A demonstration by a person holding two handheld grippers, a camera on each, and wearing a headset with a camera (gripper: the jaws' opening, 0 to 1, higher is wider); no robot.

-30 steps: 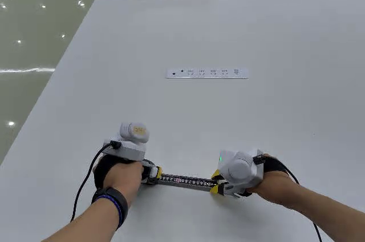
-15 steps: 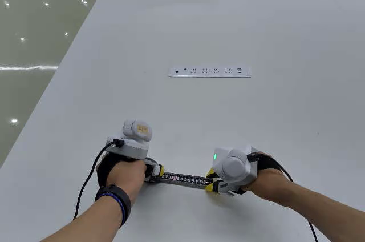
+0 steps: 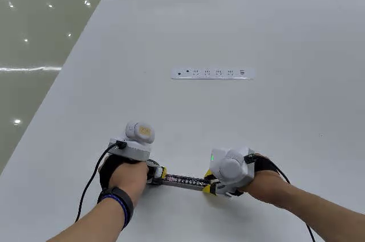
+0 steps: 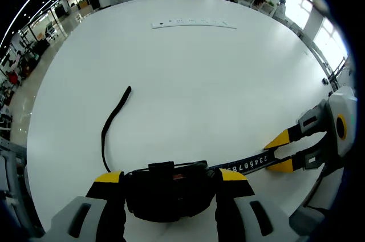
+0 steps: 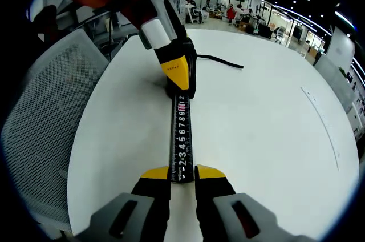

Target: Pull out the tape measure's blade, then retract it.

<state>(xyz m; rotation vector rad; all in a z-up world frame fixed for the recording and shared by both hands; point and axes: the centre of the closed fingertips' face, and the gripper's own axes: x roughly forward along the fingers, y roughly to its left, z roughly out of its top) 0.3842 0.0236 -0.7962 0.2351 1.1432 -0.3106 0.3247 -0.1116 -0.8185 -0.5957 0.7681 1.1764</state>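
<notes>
Head view: at the near edge of the white table point(image 3: 268, 36), left gripper point(image 3: 156, 172) in the left hand point(image 3: 122, 176), right gripper point(image 3: 209, 185) in the right hand point(image 3: 268, 182), tips facing each other. Between them, a short length of blade point(image 3: 182, 181) pulled out, just above the tabletop. Black cable point(image 3: 91, 174) trailing from the left gripper toward the near edge. Farther off, mid-table, a white power strip point(image 3: 213, 73) lying flat.

Left gripper view: left gripper point(image 4: 170, 177) closed down on the black tape measure case point(image 4: 165, 196), one yellow tip pressed to each side. Blade point(image 4: 245, 166) running out to the right into the right gripper point(image 4: 280, 152), whose two yellow tips stand nearly together around its end. Black cord point(image 4: 114, 119) curving away from the case across the table. Power strip point(image 4: 194, 24) at the far side.

Right gripper view: right gripper point(image 5: 182, 173) pinched almost fully closed on the end of the blade point(image 5: 182, 133), printed numbers facing up. At the far end, the case point(image 5: 191, 79) held in the left gripper point(image 5: 175, 71), resting on the table. Black cord point(image 5: 219, 61) lying beyond the case. Grey mesh chair point(image 5: 45, 111) to the left, past the table edge.
</notes>
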